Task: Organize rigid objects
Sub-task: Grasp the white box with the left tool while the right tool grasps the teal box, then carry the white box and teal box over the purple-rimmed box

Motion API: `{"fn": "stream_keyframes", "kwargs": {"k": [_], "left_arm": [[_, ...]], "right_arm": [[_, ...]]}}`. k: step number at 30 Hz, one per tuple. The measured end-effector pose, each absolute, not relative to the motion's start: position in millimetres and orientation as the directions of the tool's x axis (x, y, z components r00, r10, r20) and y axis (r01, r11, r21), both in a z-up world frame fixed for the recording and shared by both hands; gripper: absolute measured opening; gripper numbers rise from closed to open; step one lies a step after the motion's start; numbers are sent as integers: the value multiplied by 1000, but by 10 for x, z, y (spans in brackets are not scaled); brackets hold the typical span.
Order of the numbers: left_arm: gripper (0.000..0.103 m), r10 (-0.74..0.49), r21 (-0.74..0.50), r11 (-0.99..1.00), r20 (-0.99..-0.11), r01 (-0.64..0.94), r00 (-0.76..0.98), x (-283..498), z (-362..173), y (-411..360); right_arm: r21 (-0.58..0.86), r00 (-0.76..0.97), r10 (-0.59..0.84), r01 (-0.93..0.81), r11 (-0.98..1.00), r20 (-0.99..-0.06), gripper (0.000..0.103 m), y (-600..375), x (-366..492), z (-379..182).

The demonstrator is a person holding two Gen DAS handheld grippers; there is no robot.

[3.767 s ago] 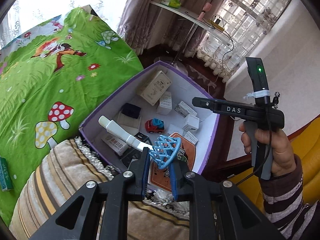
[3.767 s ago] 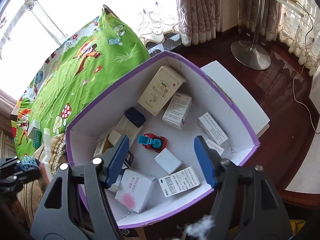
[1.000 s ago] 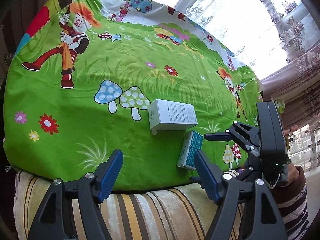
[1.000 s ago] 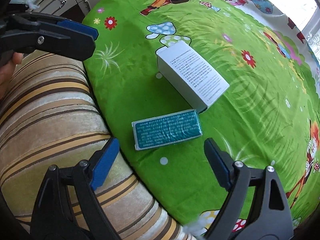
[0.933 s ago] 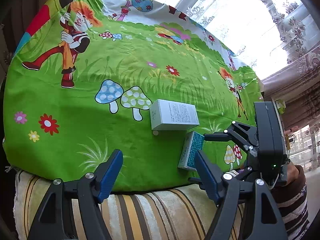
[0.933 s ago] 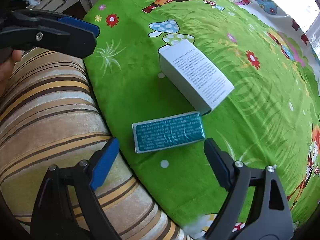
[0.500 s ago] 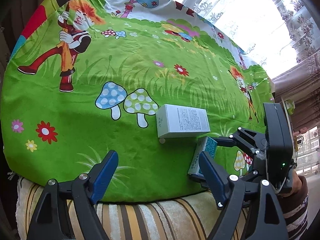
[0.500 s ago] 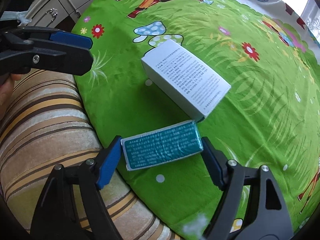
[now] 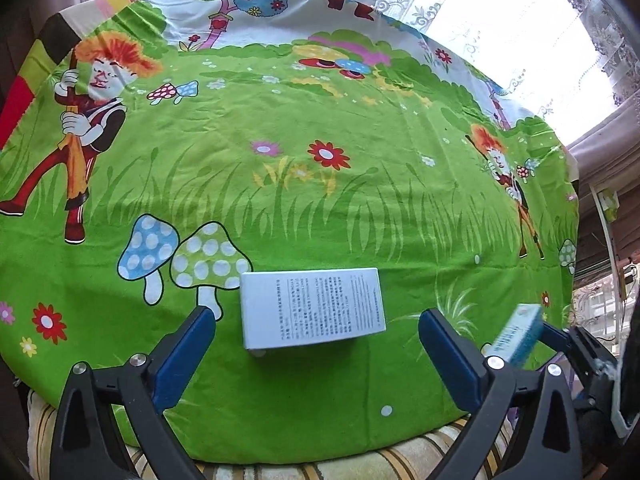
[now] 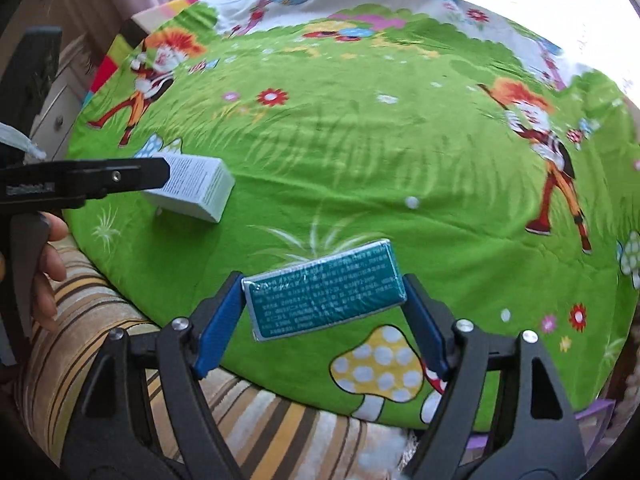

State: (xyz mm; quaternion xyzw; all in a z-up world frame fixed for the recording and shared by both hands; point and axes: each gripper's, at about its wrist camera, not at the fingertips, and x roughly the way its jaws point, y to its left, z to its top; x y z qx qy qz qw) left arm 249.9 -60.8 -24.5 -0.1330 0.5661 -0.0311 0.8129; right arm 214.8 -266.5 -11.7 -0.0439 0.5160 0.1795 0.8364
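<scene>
A white printed box [image 9: 312, 307] lies on the green cartoon cloth [image 9: 320, 184], just ahead of my open left gripper [image 9: 316, 356], between its two blue pads. My right gripper [image 10: 322, 320] is shut on a teal box [image 10: 323, 295], gripping it by its two ends and holding it lifted above the cloth. In the left wrist view the teal box [image 9: 516, 334] shows at the far right in the right gripper. In the right wrist view the white box [image 10: 196, 190] lies at the left, partly behind the left gripper's finger [image 10: 92, 182].
The cloth covers a rounded surface that drops off at the near edge onto a striped brown cushion [image 10: 100, 344]. A purple box corner [image 10: 596, 416] shows at the lower right. Curtains and a bright window [image 9: 520, 20] stand behind.
My right gripper has closed on the teal box and lifted it off the cloth, away to the right. My left gripper has moved in toward the white box, which now lies between its pads.
</scene>
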Motion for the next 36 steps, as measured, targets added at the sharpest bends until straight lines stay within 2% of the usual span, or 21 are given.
{"fn": "stream_keyframes", "kwargs": {"k": [11, 13, 14, 19, 27, 36], "left_arm": [[103, -116, -154, 982, -948, -110, 297, 2629, -479, -812], [97, -89, -127, 986, -949, -109, 302, 2623, -491, -813], [89, -76, -113, 988, -951, -108, 301, 2620, -495, -817], [88, -66, -94, 993, -946, -72, 317, 2579, -446, -901], [88, -152, -151, 988, -917, 30, 370, 2419, -158, -1293], [88, -304, -228, 944, -880, 238, 364, 1993, 148, -2188]], "right_arm": [[132, 505, 181, -133, 982, -844, 80, -3537, 1674, 96], [137, 513, 168, -96, 986, -842, 80, -3713, 1561, 113], [137, 517, 157, -77, 988, -841, 80, -3799, 1504, 120], [136, 522, 105, 21, 990, -846, 80, -4255, 1212, 125], [134, 508, 23, 182, 974, -861, 80, -4911, 731, 54], [147, 505, -35, 318, 937, -863, 80, -5435, 280, -9]]}}
